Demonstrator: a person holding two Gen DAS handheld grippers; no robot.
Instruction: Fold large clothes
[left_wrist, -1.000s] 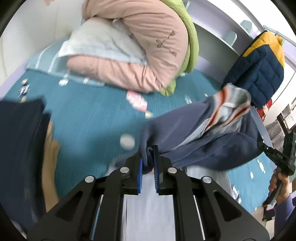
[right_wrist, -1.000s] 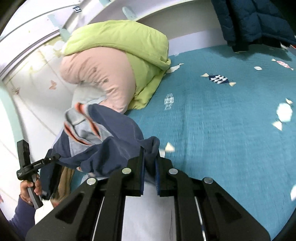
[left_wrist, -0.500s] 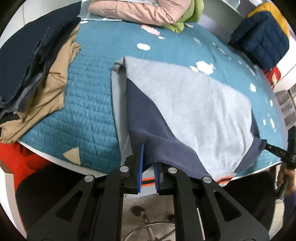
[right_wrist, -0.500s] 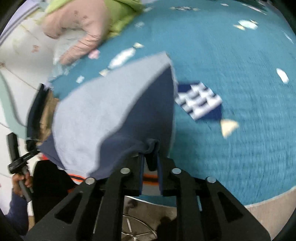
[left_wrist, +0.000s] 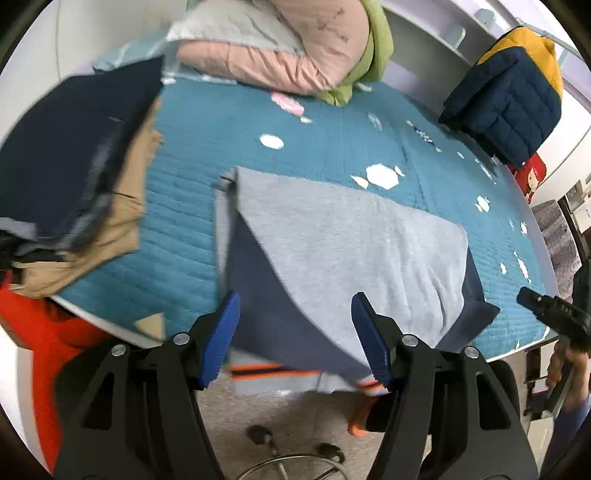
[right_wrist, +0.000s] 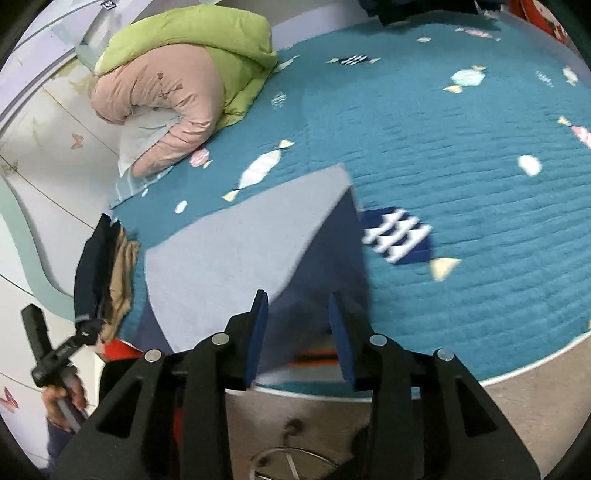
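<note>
Both wrist views look forward and down from the bed's near edge, close above the grey and navy garment (left_wrist: 351, 240) (right_wrist: 236, 251). The left view faces toward the puffer jacket (left_wrist: 509, 103). Both share the pink and green bedding (left_wrist: 306, 48) (right_wrist: 184, 77).

Grey-and-navy sweatshirt (left_wrist: 343, 251) lies spread flat on teal quilted bed (left_wrist: 192, 177), near the front edge. Light grey panel on top, navy triangles showing at both lower sides. Hem end with orange stripe hangs over the bed edge. Far corner pointed toward the pillows. In the right wrist view the same sweatshirt (right_wrist: 236, 251) looks blurred, navy part nearest the camera.
</note>
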